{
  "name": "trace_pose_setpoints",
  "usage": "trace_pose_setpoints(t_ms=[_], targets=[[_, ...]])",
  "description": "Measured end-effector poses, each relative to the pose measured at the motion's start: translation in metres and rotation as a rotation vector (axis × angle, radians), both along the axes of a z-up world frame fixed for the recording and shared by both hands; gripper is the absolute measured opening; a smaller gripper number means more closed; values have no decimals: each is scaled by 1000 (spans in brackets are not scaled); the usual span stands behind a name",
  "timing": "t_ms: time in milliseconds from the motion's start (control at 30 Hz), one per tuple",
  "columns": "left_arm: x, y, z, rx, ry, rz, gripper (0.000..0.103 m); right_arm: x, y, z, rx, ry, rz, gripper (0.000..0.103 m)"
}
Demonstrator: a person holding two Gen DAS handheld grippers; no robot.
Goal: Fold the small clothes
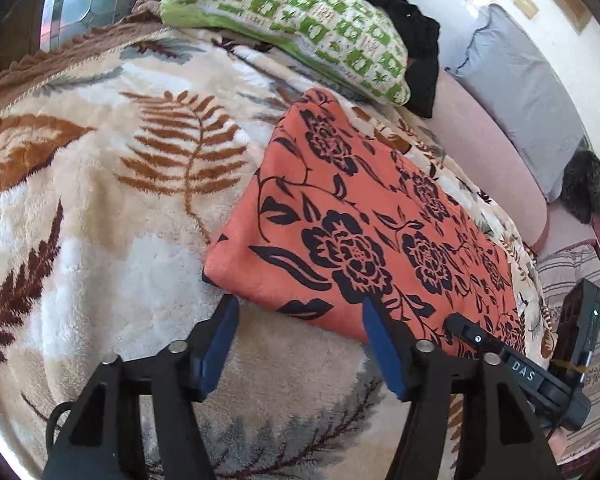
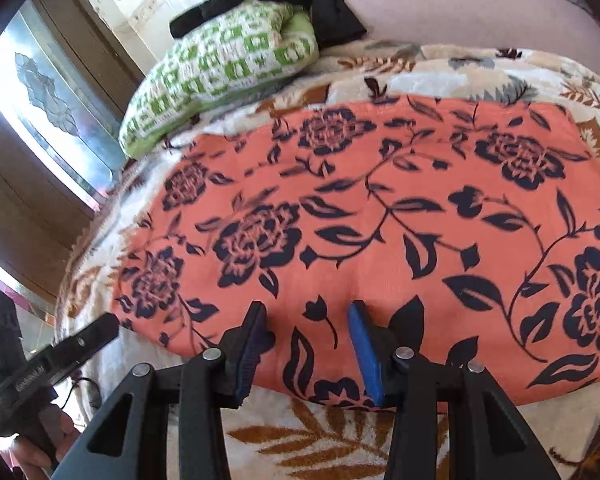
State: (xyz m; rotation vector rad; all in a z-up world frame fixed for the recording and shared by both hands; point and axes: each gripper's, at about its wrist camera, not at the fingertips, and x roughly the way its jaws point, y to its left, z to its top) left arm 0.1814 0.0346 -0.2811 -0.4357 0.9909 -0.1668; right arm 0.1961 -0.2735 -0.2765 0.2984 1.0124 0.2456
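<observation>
An orange cloth with a black flower print [image 1: 352, 216] lies flat and folded on the leaf-patterned blanket [image 1: 100, 184]. My left gripper [image 1: 300, 304] is open and empty, hovering at the cloth's near left corner. In the right wrist view the same cloth [image 2: 380, 208] fills the middle. My right gripper [image 2: 310, 310] is open and empty, its fingers over the cloth's near edge. The right gripper's body shows in the left wrist view [image 1: 512, 364], and the left gripper's body shows in the right wrist view [image 2: 60, 356].
A green-and-white checked pillow [image 1: 300, 28] lies at the blanket's far end, with a black garment [image 1: 404, 28] behind it. A pink sofa back [image 1: 492, 152] and grey cushion [image 1: 520, 92] run along the right. A wooden door with a glass panel [image 2: 52, 128] stands to the left.
</observation>
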Motion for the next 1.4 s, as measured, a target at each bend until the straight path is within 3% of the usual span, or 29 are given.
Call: trace_pose_setpoints(t_ms=[33,100,267,367,433,500,567,667,733,767,800,833,900,933,1000,1033,1133,1400], targets=[[2,1,-3,-22,24,17,81,0,2,2,-11,0,7,46],[2,0,-2,-56,36,31,88,1,0,3,2,26,3,46],[9,-8,-8,-127,63,47,88,5,-10,-2,57,53,-7,43],[17,-10,-8,-141,8,83,87,5,-12,-3,73,58,-7,43],[22,-12,-8,-153,-29,95,71,7,-10,-3,76,56,-4,43],[28,-13,-14,-158,-38,101,46,5,-12,-3,86,42,-2,43],[33,-13,-22,-186,-40,88,29,3,-15,-2,107,9,-8,43],[31,-14,-22,-206,-77,93,28,-6,-18,11,122,-118,-14,34],[34,-21,-16,-173,-113,71,28,-7,-15,16,110,-156,-13,30],[37,-25,-16,-140,-109,68,39,-3,-13,12,110,-137,-4,30],[40,-28,-18,-126,-91,61,57,2,-10,3,106,-88,9,30],[43,-31,-22,-139,-85,47,61,9,-6,-11,96,-24,30,31],[42,-37,-20,-111,-119,38,62,7,-7,-14,101,-72,37,30],[43,-40,-19,-99,-124,20,62,9,-9,-13,118,-54,35,30],[45,-40,-20,-91,-129,19,36,10,-21,-9,187,-36,11,29],[47,-38,-20,-85,-120,18,28,9,-29,-7,212,-38,-7,29],[47,-39,-14,-79,-123,7,22,4,-53,-1,223,-74,-100,29],[41,-95,48,75,-273,-148,18,0,-133,11,330,-95,-296,29]])
